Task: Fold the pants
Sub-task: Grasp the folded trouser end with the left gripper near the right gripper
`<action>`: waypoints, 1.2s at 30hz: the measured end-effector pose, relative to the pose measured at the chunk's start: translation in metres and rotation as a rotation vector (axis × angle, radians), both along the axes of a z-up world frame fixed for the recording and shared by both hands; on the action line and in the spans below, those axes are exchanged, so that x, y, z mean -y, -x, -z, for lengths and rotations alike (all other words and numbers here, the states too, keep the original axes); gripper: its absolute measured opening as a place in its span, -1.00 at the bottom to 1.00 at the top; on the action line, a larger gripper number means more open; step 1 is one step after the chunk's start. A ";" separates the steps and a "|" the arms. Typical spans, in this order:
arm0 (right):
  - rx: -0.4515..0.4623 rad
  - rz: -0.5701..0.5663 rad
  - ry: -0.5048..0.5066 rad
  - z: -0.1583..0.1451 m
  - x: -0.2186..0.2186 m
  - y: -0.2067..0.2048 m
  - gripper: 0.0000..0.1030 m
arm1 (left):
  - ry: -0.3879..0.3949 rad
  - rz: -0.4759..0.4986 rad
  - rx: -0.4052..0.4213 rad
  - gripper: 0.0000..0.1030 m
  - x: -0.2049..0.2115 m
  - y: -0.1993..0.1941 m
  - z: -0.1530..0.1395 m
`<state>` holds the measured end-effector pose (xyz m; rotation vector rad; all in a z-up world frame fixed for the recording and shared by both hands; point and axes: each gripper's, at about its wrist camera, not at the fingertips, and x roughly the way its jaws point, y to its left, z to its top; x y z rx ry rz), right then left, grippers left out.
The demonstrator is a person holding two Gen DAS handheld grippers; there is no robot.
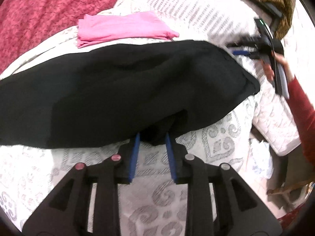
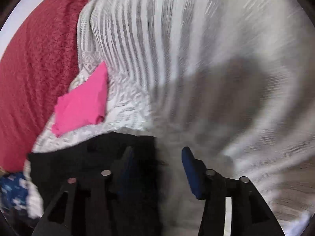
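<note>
black fabric pants (image 1: 122, 90) across patterned white bed quilt (image 1: 220, 143), part-folded | left hand-held gripper (image 1: 152, 137) pinches near edge | right hand-held gripper (image 2: 157, 155) spread wide, empty, beside waist end | further folds remain

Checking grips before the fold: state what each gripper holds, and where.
The left gripper pinches the black pants at their near edge. The right gripper is open and holds nothing.

Pants (image 1: 122, 86) lie on the bedspread (image 1: 196, 13), folded cloth (image 1: 122, 28) behind them.
</note>
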<state>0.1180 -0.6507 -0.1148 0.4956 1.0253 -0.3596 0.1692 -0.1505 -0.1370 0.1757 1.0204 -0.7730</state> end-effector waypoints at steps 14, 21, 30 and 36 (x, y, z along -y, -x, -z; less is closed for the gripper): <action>-0.043 -0.155 -0.104 0.016 -0.061 0.070 -0.81 | -0.152 -0.333 0.117 -0.40 -0.059 -0.093 0.004; -0.118 -0.199 0.003 0.013 -0.064 0.072 -0.82 | -0.321 -0.441 0.192 -0.15 -0.069 -0.157 0.050; -0.165 -0.119 0.233 -0.042 -0.061 0.079 -0.06 | -0.264 -0.466 0.279 -0.13 -0.122 -0.138 0.000; -0.082 -0.366 0.291 -0.078 -0.142 0.007 -0.06 | -0.290 -0.746 0.261 0.13 -0.263 -0.125 -0.011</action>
